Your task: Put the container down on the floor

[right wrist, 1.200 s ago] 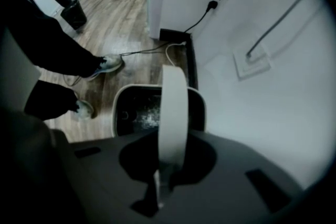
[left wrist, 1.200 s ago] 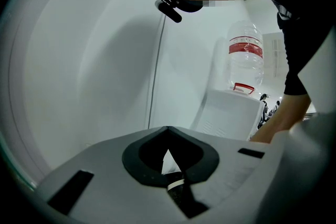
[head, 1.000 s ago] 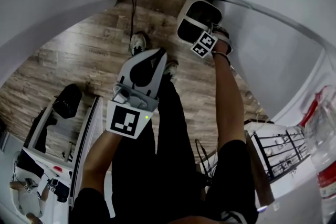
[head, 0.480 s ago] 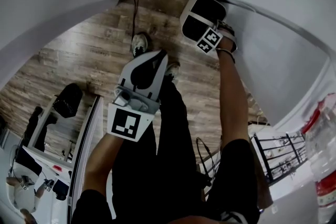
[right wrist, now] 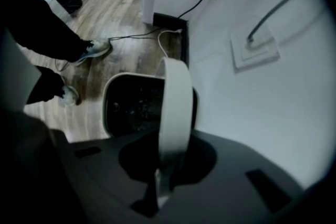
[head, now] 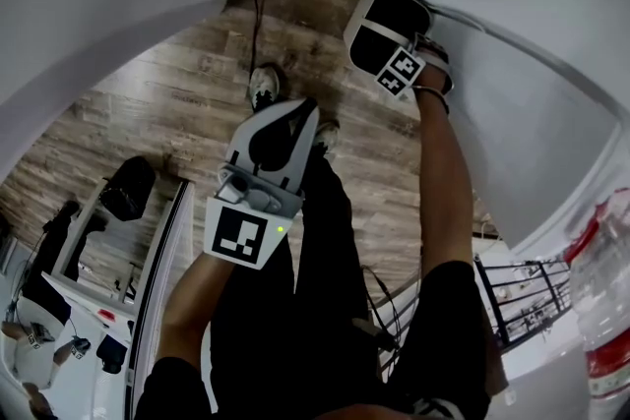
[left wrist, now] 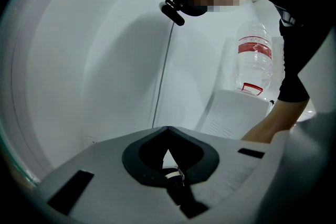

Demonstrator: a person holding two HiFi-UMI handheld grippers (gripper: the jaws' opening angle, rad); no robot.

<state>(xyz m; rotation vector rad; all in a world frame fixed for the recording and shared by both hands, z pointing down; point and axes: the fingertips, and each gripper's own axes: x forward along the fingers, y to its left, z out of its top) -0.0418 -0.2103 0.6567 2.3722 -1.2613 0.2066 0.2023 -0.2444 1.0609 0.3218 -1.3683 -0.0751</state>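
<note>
The right gripper [right wrist: 163, 186] has its jaws clenched on the white handle [right wrist: 175, 107] of the dark-lined container [right wrist: 131, 107], which hangs low over the wooden floor [head: 187, 84], just beside the white wall [right wrist: 252, 113]; whether its base touches the floor cannot be told. The left gripper [left wrist: 169, 155], jaws closed on nothing, is held apart above the person's legs
</note>
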